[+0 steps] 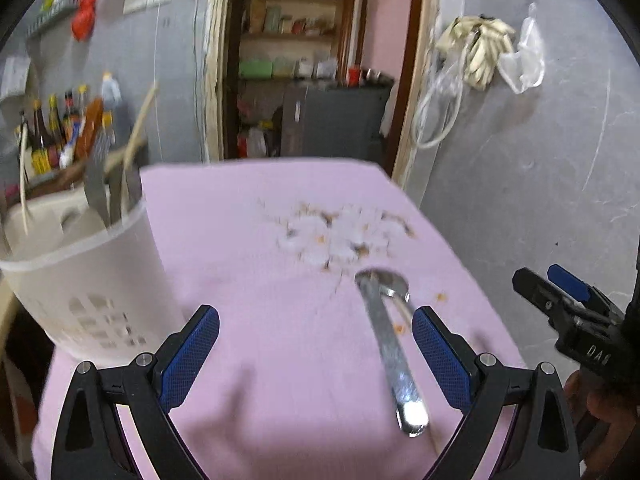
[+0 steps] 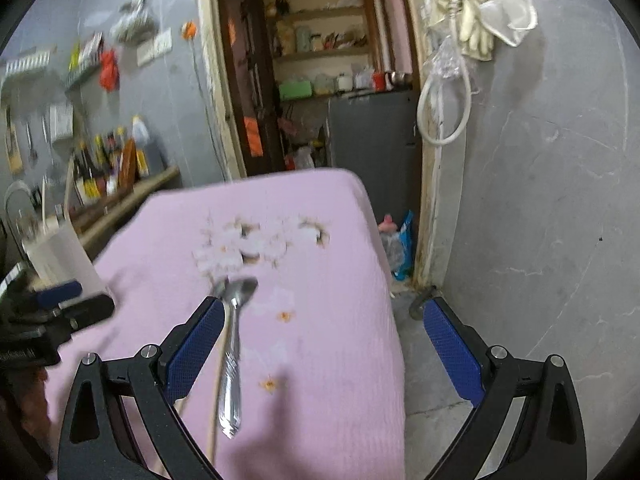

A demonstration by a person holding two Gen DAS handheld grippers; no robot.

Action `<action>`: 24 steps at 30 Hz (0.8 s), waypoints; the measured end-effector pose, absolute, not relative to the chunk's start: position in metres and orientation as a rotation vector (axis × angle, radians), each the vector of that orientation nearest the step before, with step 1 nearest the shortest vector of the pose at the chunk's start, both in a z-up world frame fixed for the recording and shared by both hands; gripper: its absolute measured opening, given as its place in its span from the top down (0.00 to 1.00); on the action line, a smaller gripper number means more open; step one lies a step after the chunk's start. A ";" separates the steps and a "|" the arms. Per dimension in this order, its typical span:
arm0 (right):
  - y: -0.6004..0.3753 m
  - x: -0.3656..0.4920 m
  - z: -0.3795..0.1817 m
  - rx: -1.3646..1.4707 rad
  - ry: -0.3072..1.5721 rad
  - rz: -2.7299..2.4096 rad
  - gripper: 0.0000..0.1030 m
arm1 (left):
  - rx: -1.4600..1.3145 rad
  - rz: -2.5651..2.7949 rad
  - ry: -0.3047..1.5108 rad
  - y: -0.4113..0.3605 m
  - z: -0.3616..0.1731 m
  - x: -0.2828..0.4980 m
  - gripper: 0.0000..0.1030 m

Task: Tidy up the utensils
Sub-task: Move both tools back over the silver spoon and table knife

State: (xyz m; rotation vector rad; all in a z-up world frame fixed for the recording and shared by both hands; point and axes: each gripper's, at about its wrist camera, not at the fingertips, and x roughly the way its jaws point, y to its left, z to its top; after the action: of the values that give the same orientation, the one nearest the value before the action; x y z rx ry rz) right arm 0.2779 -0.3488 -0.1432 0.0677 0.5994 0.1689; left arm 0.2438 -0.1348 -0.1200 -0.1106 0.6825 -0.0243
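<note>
— Left claw [image 1: 316,344]?
— Spread wide, blue pads far apart, gripping nothing. Hung over the pink cloth [image 1: 260,240] covering the tabletop.

— Right claw [image 2: 326,344]?
— Also wide open and empty. Sat at the right edge of the tabletop, right finger out over the grey floor [image 2: 424,380].

— And the utensils?
— Lay flat on the cloth: a steel spoon [image 1: 390,344], bowl toward the floral print [image 1: 344,236], handle toward the camera. Seen in the left wrist view just inside the right pad; in the right wrist view beside the left pad, touching or not — hard to say. A thin wooden stick [image 2: 218,392] lay alongside, possibly a chopstick.

— The holder?
— White perforated utensil holder [image 1: 92,280] stood upright at the left of the cloth, several handles sticking out — blurred.

— Behind?
— Sauce bottles [image 1: 56,128] on a shelf, an open doorway [image 1: 312,60], gloves [image 1: 484,48] hung on the wall.
</note>
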 end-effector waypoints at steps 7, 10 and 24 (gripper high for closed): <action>-0.331 0.293 -0.156 -0.003 0.705 0.183 0.05 | -0.154 -0.005 0.760 -0.126 -0.139 0.255 0.06; -0.325 0.298 -0.163 -0.033 0.750 0.184 0.05 | -0.164 -0.008 0.787 -0.125 -0.145 0.259 0.06; -0.300 0.309 -0.179 -0.145 0.879 0.221 0.05 | -0.204 -0.014 0.810 -0.117 -0.150 0.266 0.07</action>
State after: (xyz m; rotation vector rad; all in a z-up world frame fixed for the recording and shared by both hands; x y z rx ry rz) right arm 0.3086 -0.3000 -0.1795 -0.1449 0.8786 0.2208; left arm 0.2656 -0.1167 -0.1502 -0.2044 0.8100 -0.0136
